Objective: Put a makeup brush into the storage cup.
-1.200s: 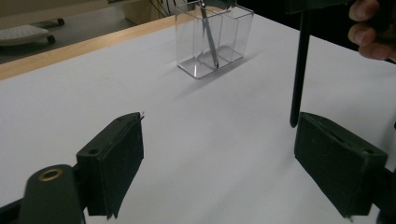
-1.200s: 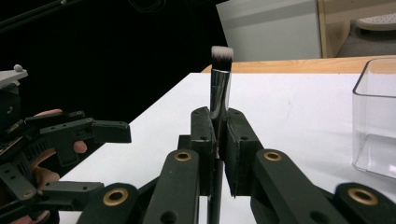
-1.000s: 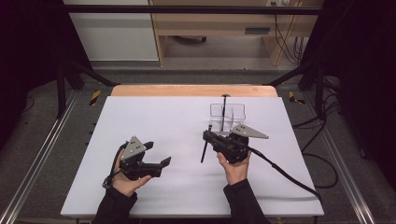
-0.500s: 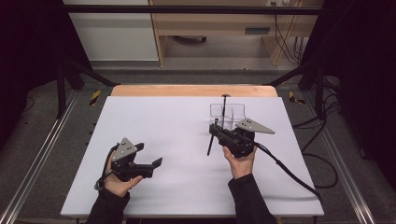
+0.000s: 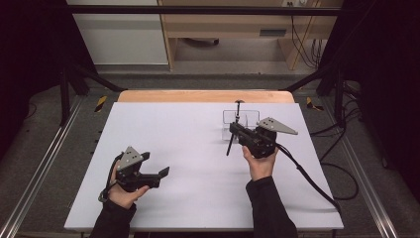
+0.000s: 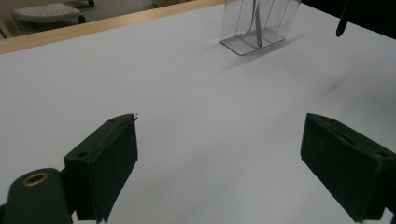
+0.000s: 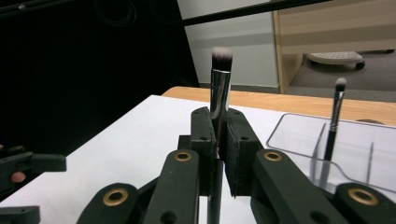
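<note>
at the right half of the table, just short of the clear organiser: one makeup brush (image 7: 219, 88), black handle, silver ferrule, pale-tipped bristle head, clamped between the closed jaws of the right gripper (image 5: 236, 133). in the right gripper view the brush stands upright between the two black pads, head above, handle running down below them. in the high view its handle (image 5: 230, 146) hangs slanted below the gripper, its tip above the white surface, whether touching cannot be told.

clear organiser (image 5: 247, 118): transparent, divided into compartments, standing near the far edge of the white table (image 5: 188, 144), just beyond the right gripper. a second, thinner brush (image 7: 334, 116) stands upright in one compartment; the compartment beside it looks unoccupied.

left gripper (image 5: 161, 173): held low over the near-left part of the table, jaws spread wide with bare white surface between them, gripping nothing. well apart from the right gripper.

open room: broad bare stretch of table between the two grippers and across the whole centre and left; a narrower strip to the right of the organiser up to the right edge. wooden strip (image 5: 203, 95) borders the far edge. the right gripper's cable (image 5: 307, 173) trails over the near-right corner area.
</note>
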Tool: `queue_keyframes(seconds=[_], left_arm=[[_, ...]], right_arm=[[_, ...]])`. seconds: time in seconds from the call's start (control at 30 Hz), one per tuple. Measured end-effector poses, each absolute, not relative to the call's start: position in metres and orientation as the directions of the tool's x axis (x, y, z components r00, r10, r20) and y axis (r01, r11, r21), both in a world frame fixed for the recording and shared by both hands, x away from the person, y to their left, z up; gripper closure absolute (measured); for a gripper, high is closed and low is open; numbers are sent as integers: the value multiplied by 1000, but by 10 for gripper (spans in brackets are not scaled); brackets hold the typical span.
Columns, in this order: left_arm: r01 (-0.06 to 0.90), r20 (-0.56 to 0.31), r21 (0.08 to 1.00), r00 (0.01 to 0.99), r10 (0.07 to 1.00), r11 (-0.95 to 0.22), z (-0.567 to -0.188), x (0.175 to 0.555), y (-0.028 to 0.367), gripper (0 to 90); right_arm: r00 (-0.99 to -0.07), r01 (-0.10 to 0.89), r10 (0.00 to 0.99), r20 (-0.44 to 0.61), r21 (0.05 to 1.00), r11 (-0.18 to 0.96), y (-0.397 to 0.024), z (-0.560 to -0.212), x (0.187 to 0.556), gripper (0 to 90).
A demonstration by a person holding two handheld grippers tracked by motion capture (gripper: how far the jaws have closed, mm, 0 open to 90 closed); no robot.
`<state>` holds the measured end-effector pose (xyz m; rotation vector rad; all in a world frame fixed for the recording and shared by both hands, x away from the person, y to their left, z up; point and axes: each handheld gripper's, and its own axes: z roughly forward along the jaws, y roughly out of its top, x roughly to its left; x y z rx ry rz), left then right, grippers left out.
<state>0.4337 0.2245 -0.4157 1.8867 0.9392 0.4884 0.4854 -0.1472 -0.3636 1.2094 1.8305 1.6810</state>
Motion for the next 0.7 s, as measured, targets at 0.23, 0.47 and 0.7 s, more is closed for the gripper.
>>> queue_keyframes(seconds=[0.23,0.47,0.7], left_arm=[[409,-53,873,624,780,-267,-417,435,226,103],[412,-51,870,620,783,-270,-418,436,226,103],[414,-44,866,622,782,-280,-419,437,225,103]], right_arm=[[-533,327,804,263,941,-91,-155,-358,494,838],[-509,320,823,253,943,-93,-161,-353,502,838],[-491,306,837,240,947,-92,-162,-346,510,837]])
